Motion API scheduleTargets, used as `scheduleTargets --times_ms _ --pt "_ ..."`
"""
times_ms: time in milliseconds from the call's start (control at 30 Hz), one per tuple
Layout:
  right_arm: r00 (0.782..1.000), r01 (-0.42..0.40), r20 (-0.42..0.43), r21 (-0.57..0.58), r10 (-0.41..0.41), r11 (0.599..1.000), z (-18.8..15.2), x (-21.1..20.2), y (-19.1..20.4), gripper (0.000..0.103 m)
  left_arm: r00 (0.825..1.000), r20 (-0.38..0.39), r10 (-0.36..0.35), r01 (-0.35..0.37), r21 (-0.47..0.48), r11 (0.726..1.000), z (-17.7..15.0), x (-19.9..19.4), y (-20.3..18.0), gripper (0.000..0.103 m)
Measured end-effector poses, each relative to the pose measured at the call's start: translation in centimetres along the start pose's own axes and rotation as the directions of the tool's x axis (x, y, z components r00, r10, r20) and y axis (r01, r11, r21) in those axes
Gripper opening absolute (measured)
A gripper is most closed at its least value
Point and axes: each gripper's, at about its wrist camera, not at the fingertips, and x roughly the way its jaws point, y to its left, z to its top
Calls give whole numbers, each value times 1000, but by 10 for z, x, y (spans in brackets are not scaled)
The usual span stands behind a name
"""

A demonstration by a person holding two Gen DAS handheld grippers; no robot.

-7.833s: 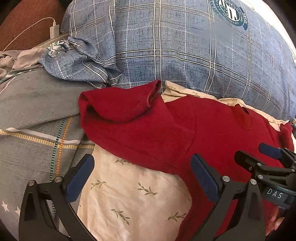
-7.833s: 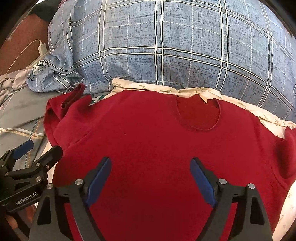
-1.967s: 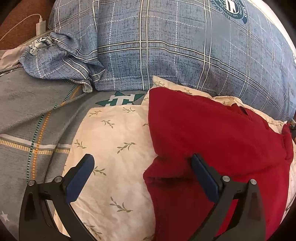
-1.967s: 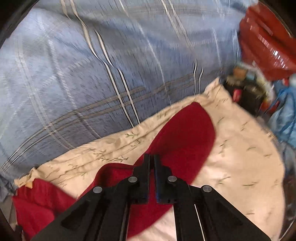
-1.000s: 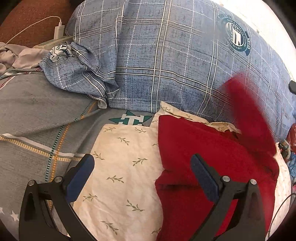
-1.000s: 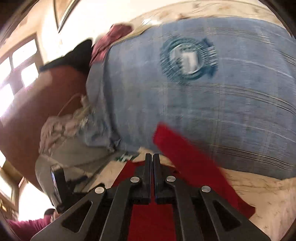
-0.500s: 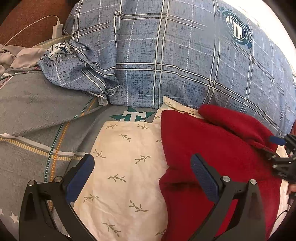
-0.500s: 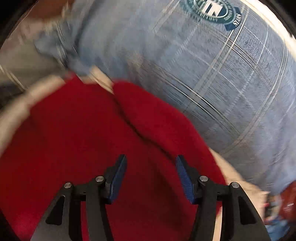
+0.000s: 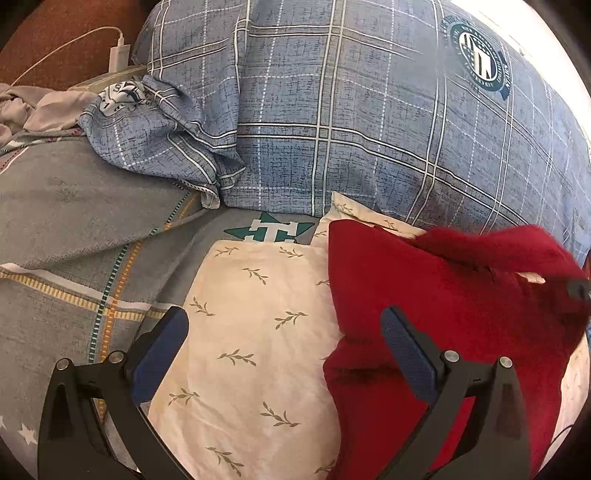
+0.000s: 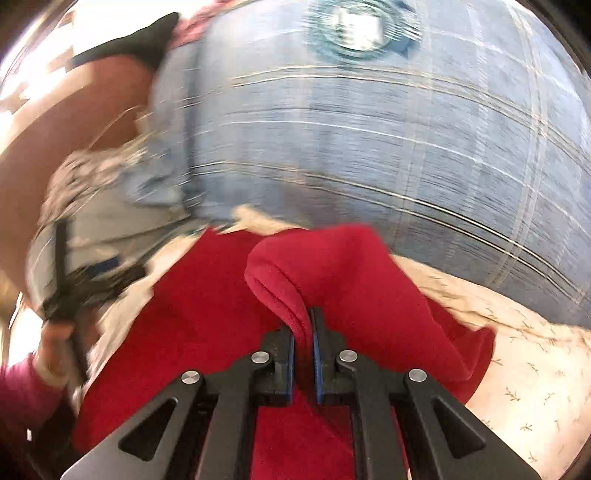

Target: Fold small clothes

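Clearly soft and light, the red shirt [image 10: 207, 332] drapes limp; the right gripper [image 10: 303, 332] pinches its sleeve edge, while the left gripper [image 9: 284, 347] fingers gape wide.

Red sleeve [image 10: 332, 273] newly clamped, formerly released.

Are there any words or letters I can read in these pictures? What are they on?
"H": a green star emblem with a big white letter on the grey blanket.
Round crest on the blue plaid pillow: ring of lettering, too small to read.
Second crest on the crumpled pillow corner: crumpled, unreadable.
Right wrist view: the same round crest is blurred, unreadable.
The red garment shows no readable text.
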Motion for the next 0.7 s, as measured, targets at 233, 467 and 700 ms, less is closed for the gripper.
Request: scheduleTargets --times_ms 233,467,700 --pt "966 41 -257 23 -33 999 -62 37 0 21 999 10 -38 38 -26 999 1 -7 3 103" --pt "996 -38 -73 189 53 981 -77 -13 -15 45 988 -7 -157 157 -1 988 19 -18 -30 103" --pt "997 -71 22 258 68 964 -80 -37 -29 45 974 -133 -182 201 146 969 67 42 -106 103"
